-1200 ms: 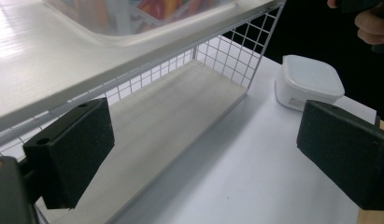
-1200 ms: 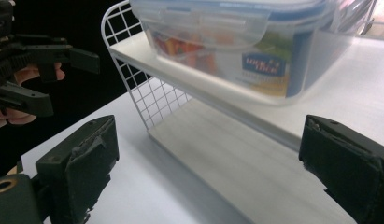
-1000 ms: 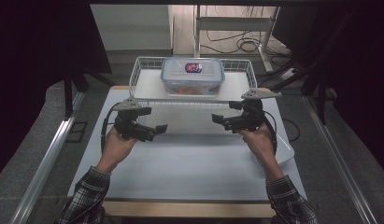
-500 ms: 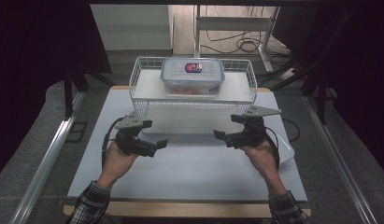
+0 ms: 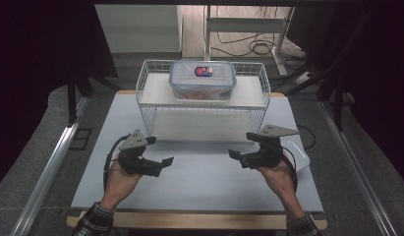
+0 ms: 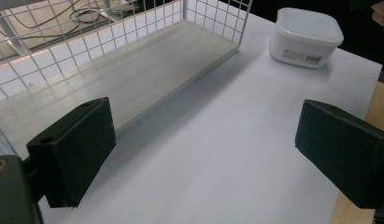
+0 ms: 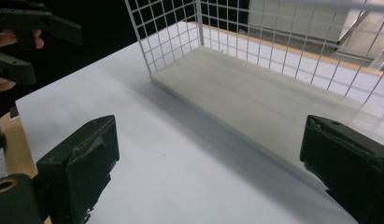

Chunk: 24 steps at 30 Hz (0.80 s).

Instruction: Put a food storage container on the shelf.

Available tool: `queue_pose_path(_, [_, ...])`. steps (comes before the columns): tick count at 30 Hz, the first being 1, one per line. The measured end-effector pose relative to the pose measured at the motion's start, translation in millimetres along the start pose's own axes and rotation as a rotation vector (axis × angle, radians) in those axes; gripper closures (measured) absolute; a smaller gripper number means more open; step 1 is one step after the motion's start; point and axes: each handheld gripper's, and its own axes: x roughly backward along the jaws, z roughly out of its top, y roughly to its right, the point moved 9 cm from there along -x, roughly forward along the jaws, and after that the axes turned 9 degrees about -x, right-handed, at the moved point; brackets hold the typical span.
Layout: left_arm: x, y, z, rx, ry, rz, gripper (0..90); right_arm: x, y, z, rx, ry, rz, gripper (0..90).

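A pale grey worktop (image 5: 204, 182) rests on a wooden table whose edge shows along the near side. At the far edge of the worktop stands a white wire shelf (image 5: 202, 105) with two pale boards; on its upper board, about the middle, sits a clear lidded box (image 5: 203, 80) with something orange-red inside and a label on the lid. The lower board is bare.

The left gripper (image 5: 162, 164) hovers over the near left part of the worktop, its jaws spread wide with nothing between them. The right gripper (image 5: 236, 156) hovers over the near right part, jaws likewise parted and empty. The two point toward each other, well apart.

Close to the right edge of the worktop, just behind the right hand (image 5: 275, 172), lies a white lidded tub (image 6: 305, 36).

Around the table the room is dim: grey floor, black curtains on both sides, metal rails along the floor, and cables (image 5: 261, 46) beyond the shelf.
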Motion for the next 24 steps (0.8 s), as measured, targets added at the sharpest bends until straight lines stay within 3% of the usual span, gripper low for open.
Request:
queue_pose_path(9, [-4.8, 7.7, -24.8, 0.008, -0.017, 0.003, 4.9, -2.3, -3.8, -20.8, -0.023, -0.003, 0.013, 5.1])
queue_pose_path(15, [-10.1, 12.8, -37.7, -0.001, -0.027, 0.014, 2.6, -6.1, -6.0, -38.3, 0.001, -0.008, 0.001, 4.8])
queue_pose_path(19, [-13.4, 18.8, -46.6, -0.024, -0.046, 0.019, 1.6, -10.2, -5.1, -55.9, -0.013, -0.034, 0.002, 4.8])
queue_pose_path(24, [-16.0, 22.5, -61.9, -0.023, -0.076, 0.023, 1.4, -13.1, -1.4, -76.2, -0.005, -0.085, -0.024, 4.6])
